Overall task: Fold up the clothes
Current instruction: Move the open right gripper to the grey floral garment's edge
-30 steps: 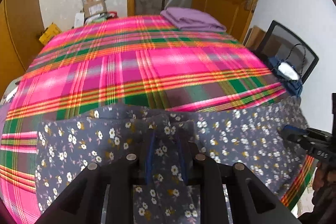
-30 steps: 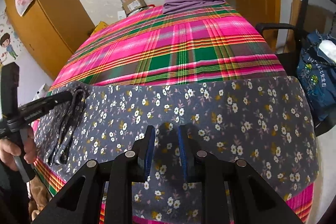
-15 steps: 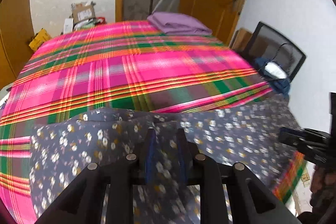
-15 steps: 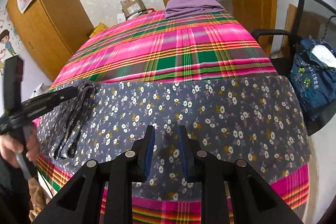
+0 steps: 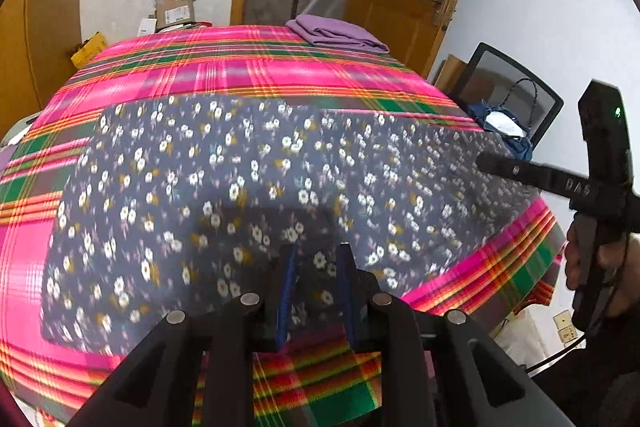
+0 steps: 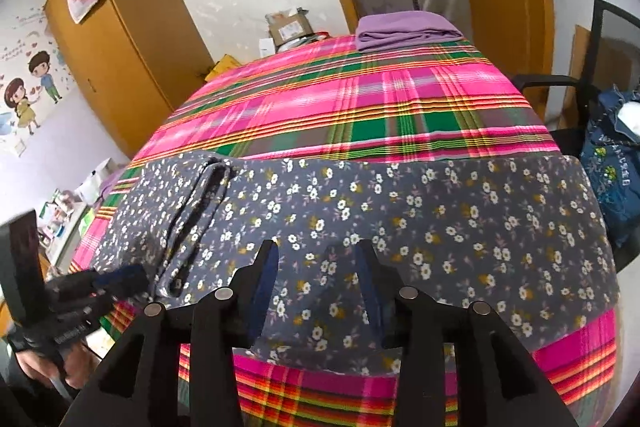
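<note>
Garment: grey-blue floral garment [image 6: 400, 211] lies flat across near edge of plaid bed cover [image 6: 360, 107], at 12 o'clock just past both tools; looks like trousers, can't be sure.
L gripper [image 5: 316, 291]: jaws narrowly apart, nothing between the pads, hovering over garment's near hem.
R gripper [image 6: 316, 291]: jaws wide, empty, above the fabric mid-span.
Done: judging by doubled layer w/ a dark seam fold at 10 o'clock in right view, one lengthwise fold prob in place; cloth spread smooth.
Left: cross folds to a compact stack not yet made; maybe a third through.
Next: likely pinch hem/ends, carry across.
Far: folded purple cloth [image 6: 404, 29] at 12–1 o'clock on far bed edge, well apart.
Around: office chair [image 5: 508, 95] w/ blue bag [image 6: 608, 171] at 3 o'clock; wooden wardrobe [image 6: 120, 39] at 10; cardboard box [image 5: 176, 13] past the bed.
In the way: nothing on the garment; bag near its right end.
</note>
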Demonstrator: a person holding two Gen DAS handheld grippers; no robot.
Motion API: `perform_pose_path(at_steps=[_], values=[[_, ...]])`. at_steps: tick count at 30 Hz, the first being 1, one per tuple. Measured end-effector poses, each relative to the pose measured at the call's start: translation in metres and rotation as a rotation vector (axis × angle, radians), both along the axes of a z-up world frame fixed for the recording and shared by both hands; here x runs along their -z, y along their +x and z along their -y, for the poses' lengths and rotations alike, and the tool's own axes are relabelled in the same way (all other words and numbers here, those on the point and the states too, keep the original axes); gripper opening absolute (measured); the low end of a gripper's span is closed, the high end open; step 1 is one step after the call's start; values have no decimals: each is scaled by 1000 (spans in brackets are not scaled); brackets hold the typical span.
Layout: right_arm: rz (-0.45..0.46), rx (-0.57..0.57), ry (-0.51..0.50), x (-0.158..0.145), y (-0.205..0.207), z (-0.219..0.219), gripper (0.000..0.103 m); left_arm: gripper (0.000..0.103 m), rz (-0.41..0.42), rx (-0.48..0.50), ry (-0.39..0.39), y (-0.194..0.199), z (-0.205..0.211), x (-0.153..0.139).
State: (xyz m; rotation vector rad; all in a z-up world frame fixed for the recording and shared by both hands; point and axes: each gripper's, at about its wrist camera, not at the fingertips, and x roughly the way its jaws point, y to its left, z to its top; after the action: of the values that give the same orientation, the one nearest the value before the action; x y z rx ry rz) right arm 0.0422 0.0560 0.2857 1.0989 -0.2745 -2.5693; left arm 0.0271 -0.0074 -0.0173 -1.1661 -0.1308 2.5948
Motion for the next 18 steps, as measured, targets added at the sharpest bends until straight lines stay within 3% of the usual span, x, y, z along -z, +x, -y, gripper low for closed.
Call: perform_pose_path(at_steps=[3,7,10,12,18], values=[[0,-14,-13,1,1,-1,41,20,-33,-17,35,8,11,-11],[10,-8,-16,6,1,-6,41,20,-86,-126,12,10,45,-21],[22,7,-17,10,-2,-12,41,20,-34,-265,-32,4,77,-8],[26,15,-16,11,-4,-15,42,20,14,-304,-48,5,88,3],[19,13,-19,10,-14,-18,41,20,-37,-280,-78,-2,88,-16]])
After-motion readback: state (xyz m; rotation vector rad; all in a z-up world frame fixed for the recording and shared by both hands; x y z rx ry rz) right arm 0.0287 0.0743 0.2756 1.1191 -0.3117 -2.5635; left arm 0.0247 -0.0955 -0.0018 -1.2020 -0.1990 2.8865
